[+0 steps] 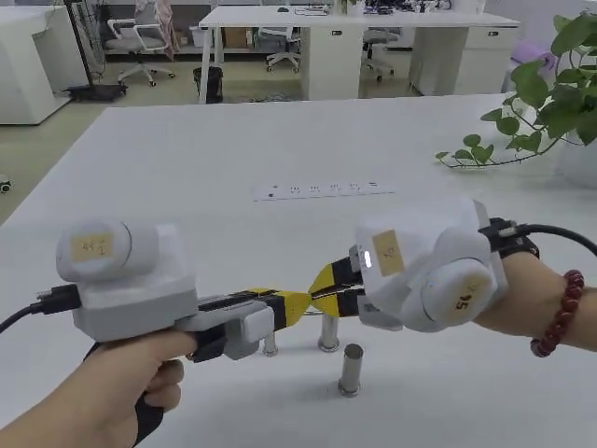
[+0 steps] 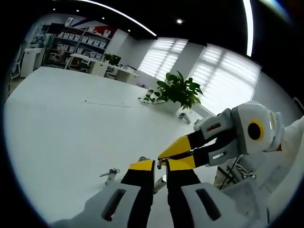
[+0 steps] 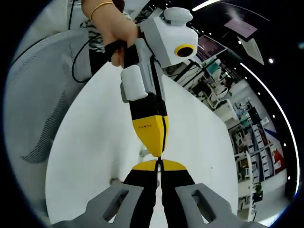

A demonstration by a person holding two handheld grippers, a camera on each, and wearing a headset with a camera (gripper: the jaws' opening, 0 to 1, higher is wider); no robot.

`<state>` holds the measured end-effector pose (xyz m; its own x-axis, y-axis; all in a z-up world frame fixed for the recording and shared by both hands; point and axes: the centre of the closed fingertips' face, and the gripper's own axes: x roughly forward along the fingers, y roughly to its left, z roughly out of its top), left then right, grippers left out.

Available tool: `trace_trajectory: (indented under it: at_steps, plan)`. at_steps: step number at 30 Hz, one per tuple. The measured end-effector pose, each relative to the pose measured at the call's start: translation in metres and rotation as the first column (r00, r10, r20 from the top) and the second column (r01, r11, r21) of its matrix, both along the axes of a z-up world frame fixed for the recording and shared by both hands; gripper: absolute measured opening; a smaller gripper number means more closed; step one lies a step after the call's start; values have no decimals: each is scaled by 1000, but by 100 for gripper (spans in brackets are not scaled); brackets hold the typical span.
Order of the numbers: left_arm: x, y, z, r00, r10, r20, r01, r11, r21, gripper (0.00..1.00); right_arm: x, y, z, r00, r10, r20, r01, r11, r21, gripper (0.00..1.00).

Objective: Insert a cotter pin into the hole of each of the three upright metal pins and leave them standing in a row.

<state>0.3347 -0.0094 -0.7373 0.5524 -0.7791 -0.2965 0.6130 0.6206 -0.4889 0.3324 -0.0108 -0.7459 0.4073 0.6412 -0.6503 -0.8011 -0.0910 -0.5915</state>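
Left claw (image 1: 300, 303) and right claw (image 1: 319, 291) both clenched, tips nose to nose above desk (image 1: 187, 159). Cotter pin btwn tips? Too small to tell. Three metal pins upright just below: middle pin (image 1: 328, 333) almost under meeting point, left pin (image 1: 270, 345) under left claw, front pin (image 1: 351, 369) set fwd of other two. Axes vertical. Next move prob. short drop; right claw nearest middle pin.
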Motion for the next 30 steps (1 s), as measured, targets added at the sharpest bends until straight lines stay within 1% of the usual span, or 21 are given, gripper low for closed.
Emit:
trace_trajectory:
  at_steps: [5,6,7,9,11,14,15,16,17,18,20,21,22,23,25,26,27,28,30]
  plan:
    - [-1,1,-2,1000,5,-9,-5,1000,-2,2,-1,3,2,1000,4,0,-4,1000,7,2]
    - [-1,2,-1,1000,4,-11,-4,1000,-12,2,-1,3,3,1000,5,2,-5,1000,8,2]
    - [-1,2,-1,1000,10,-29,-10,1000,-27,2,-1,3,3,1000,4,-1,-4,1000,9,2]
    - [-1,4,0,999,16,-40,-18,999,-44,2,-1,4,3,1000,6,2,-6,1000,10,2]
    - [-3,4,-1,999,15,-44,-18,999,-50,2,-1,5,4,1000,7,1,-7,1000,10,2]
    - [-4,4,-1,999,11,-48,-14,998,-59,1,-2,6,3,1000,11,-17,-11,1000,20,2]
    - [-5,4,-1,999,11,-47,-13,998,-59,1,-2,6,2,999,7,-33,-6,1000,28,2]
    - [-5,4,-1,999,7,-35,-9,999,-52,1,-2,6,2,999,2,-39,-1,999,32,3]
    - [-6,4,-2,1000,-1,-12,1,999,-32,1,-2,6,1,999,6,-51,-4,999,35,3]
    - [-7,4,-3,1000,-13,9,13,1000,-1,1,-3,6,0,998,8,-58,-6,999,37,3]
    - [-8,3,-4,999,-34,42,32,998,45,0,-4,6,-2,996,-1,-88,6,999,52,3]
    - [-8,2,-4,998,-39,56,36,998,58,0,-4,7,-2,995,-2,-99,8,998,58,4]
    - [-7,3,-3,995,-50,84,43,996,82,0,-3,7,-2,993,-12,-116,20,997,74,4]
    - [-6,3,-3,994,-53,93,45,995,88,0,-3,7,-2,991,-20,-132,32,996,87,4]
    - [-6,4,-3,991,-65,115,51,992,117,0,-4,6,-1,983,-33,-179,55,991,118,7]
    - [-5,5,-4,989,-70,128,52,989,136,0,-4,5,-2,974,-41,-221,73,988,138,9]
    - [-5,5,-4,988,-75,133,56,988,142,0,-4,4,-1,969,-46,-242,84,985,152,9]
    - [-5,5,-4,987,-79,139,59,988,144,0,-2,2,-1,961,-62,-271,111,979,169,9]
    - [-6,6,-5,984,-88,155,63,985,162,0,0,-2,0,947,-84,-310,147,972,186,11]
